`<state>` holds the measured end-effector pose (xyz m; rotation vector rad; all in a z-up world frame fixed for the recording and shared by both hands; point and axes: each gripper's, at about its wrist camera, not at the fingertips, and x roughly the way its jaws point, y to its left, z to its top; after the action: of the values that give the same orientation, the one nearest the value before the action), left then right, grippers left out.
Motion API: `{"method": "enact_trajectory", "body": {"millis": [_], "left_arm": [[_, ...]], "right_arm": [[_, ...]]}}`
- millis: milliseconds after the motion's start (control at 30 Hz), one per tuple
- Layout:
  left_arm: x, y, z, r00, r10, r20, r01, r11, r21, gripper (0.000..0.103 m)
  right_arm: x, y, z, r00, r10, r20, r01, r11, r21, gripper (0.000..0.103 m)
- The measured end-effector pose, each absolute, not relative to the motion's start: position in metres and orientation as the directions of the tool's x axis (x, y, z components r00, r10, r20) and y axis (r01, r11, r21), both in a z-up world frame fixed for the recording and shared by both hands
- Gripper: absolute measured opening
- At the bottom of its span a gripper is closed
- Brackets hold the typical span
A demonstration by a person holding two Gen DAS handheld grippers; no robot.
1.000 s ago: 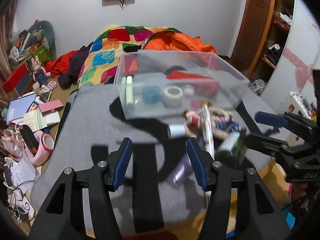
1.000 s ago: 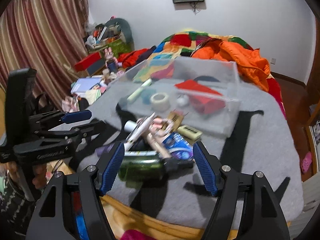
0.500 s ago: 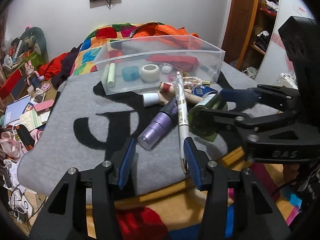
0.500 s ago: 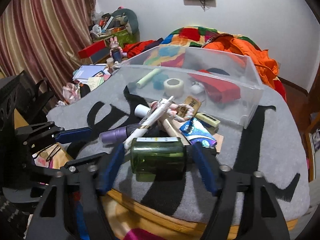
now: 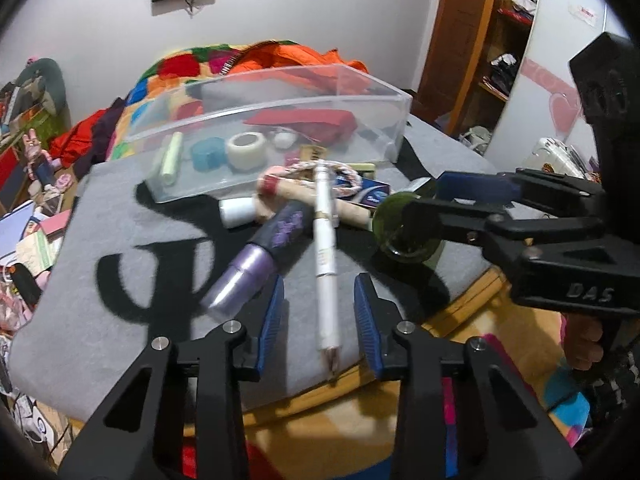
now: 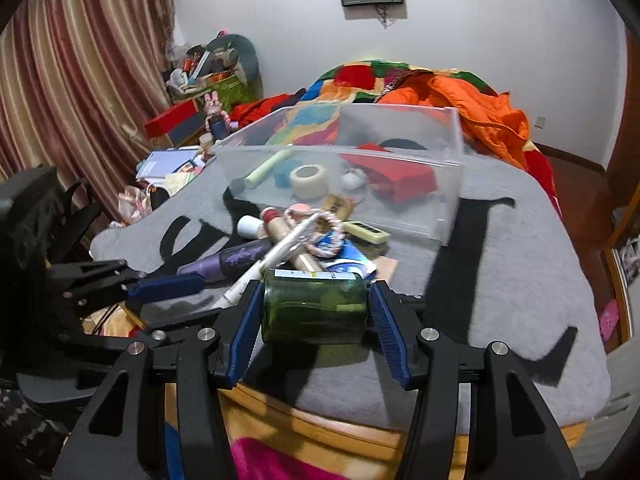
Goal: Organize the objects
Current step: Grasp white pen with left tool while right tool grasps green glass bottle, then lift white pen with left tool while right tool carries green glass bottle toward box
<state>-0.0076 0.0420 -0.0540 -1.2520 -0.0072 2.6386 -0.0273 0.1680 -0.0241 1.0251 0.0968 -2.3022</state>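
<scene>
A clear plastic bin (image 5: 280, 92) (image 6: 448, 184) stands on a grey mat at the back and holds a tape roll, a green tube and a red pouch. A pile of small items lies in front of it. My left gripper (image 5: 318, 312) is open, its jaws on either side of a white pen (image 5: 326, 240), beside a purple tube (image 5: 256, 264). My right gripper (image 6: 314, 316) (image 5: 440, 204) is shut on a dark green glass jar (image 6: 314, 306) (image 5: 404, 232) lying on its side at the mat's front.
The mat (image 6: 520, 280) covers a wooden table with its front edge close below both grippers. A bed with a colourful quilt (image 6: 360, 76) and an orange jacket lies behind the bin. Clutter and curtains (image 6: 80, 80) fill the left side.
My right gripper has closed on the green jar. My left gripper has moved forward, so the white pen now lies between its open jaws.
</scene>
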Motion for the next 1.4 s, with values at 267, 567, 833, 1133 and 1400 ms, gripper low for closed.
{"method": "enact_trajectory", "body": {"millis": [267, 567, 833, 1133, 1400], "left_arm": [[-0.032, 0.05, -0.065, -0.607, 0.199, -0.769, -0.175, -0.978, -0.114, 0.01], [-0.019, 0.041, -0.046, -0.65, 0.193, -0.735, -0.157, -0.98, -0.119, 0.01], [-0.015, 0.031, -0.008, -0.723, 0.195, -0.663, -0.154, -0.981, -0.121, 0.01], [-0.018, 0.02, 0.014, -0.766, 0.185, -0.616, -0.141, -0.983, -0.119, 0.01], [-0.03, 0.008, 0.036, -0.796, 0.185, -0.576, -0.131, -0.982, -0.135, 0.01]], "right_arm": [[-0.028, 0.185, -0.021, -0.533, -0.504, -0.68, 0.537, -0.822, 0.189, 0.05], [-0.03, 0.192, -0.006, -0.562, -0.519, -0.644, 0.535, -0.822, 0.196, 0.05], [-0.036, 0.191, 0.013, -0.598, -0.524, -0.607, 0.535, -0.824, 0.186, 0.05], [-0.051, 0.184, 0.031, -0.625, -0.536, -0.568, 0.54, -0.822, 0.182, 0.05], [-0.07, 0.174, 0.048, -0.641, -0.541, -0.544, 0.55, -0.818, 0.166, 0.05]]}}
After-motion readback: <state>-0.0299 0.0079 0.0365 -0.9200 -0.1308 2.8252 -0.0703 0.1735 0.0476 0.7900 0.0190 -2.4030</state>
